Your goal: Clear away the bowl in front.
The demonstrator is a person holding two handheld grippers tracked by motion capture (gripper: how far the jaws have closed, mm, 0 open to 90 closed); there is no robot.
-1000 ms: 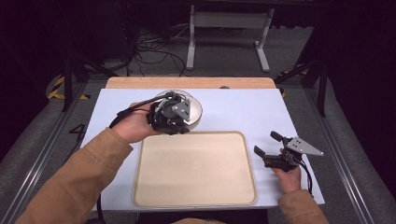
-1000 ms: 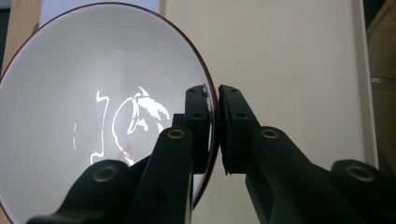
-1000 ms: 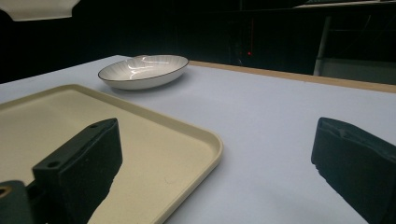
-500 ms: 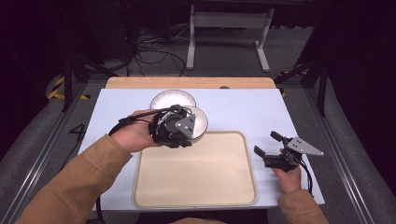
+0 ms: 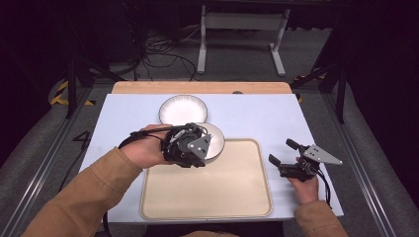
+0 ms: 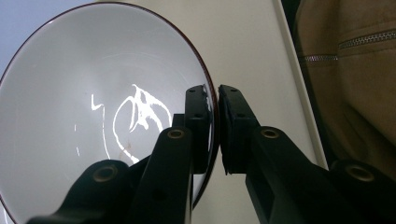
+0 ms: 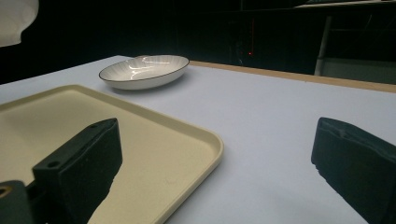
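Bowl (image 6: 93, 107) rim sits pinched in my left gripper (image 6: 212, 116), over the tray's (image 5: 207, 197) far edge; my right gripper (image 5: 284, 154), beside the tray, gapes empty.

Two bowls: held bowl (image 5: 213, 142), table bowl (image 5: 183, 109); one tray (image 5: 207, 190).

From my seat, the left hand-held gripper (image 5: 207, 143) holds a plate (image 5: 215, 140) over the tray's (image 5: 207, 197) far left corner; a second plate (image 5: 183, 109) lies beyond it on the surface (image 5: 257, 111); the right hand-held gripper (image 5: 280, 154) sits just right of the tray.
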